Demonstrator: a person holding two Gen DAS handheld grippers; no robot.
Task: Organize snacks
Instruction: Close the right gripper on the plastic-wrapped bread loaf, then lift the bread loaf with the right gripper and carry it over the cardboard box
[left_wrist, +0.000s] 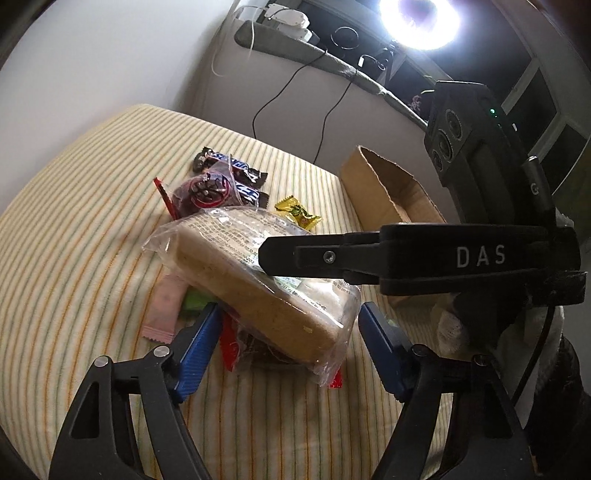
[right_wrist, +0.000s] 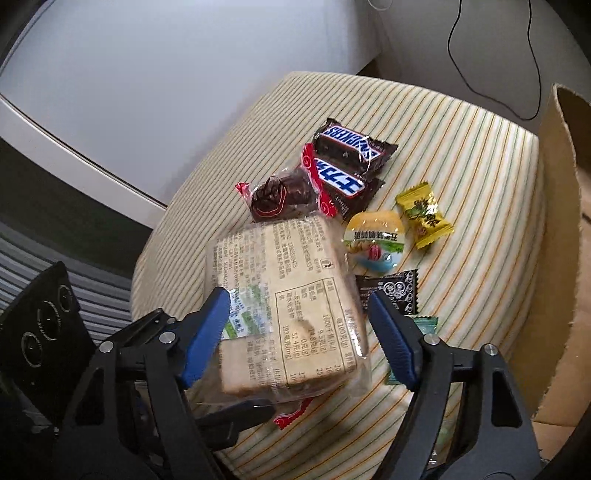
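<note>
A wrapped sandwich (left_wrist: 258, 288) (right_wrist: 295, 295) lies tilted on a pile of snacks on the striped cushion (left_wrist: 74, 221) (right_wrist: 472, 166). My left gripper (left_wrist: 290, 310) stands open with its blue pads either side of the sandwich's near end, close to the wrapper. My right gripper (right_wrist: 297, 297) is also open astride the same sandwich from the other side; one of its black fingers (left_wrist: 295, 254) lies across the top. A left finger (right_wrist: 240, 410) shows under the sandwich. Two Snickers bars (left_wrist: 236, 170) (right_wrist: 351, 147) and a dark cake in a red wrapper (left_wrist: 207, 188) (right_wrist: 277, 197) lie beyond.
An open cardboard box (left_wrist: 388, 184) (right_wrist: 561, 221) stands at the cushion's right. A yellow candy (left_wrist: 295, 212) (right_wrist: 424, 216), jelly cup (right_wrist: 373, 240), black sachet (right_wrist: 391, 291) and teal candy (right_wrist: 421, 325) lie beside the sandwich. A pink sachet (left_wrist: 162, 306) lies left.
</note>
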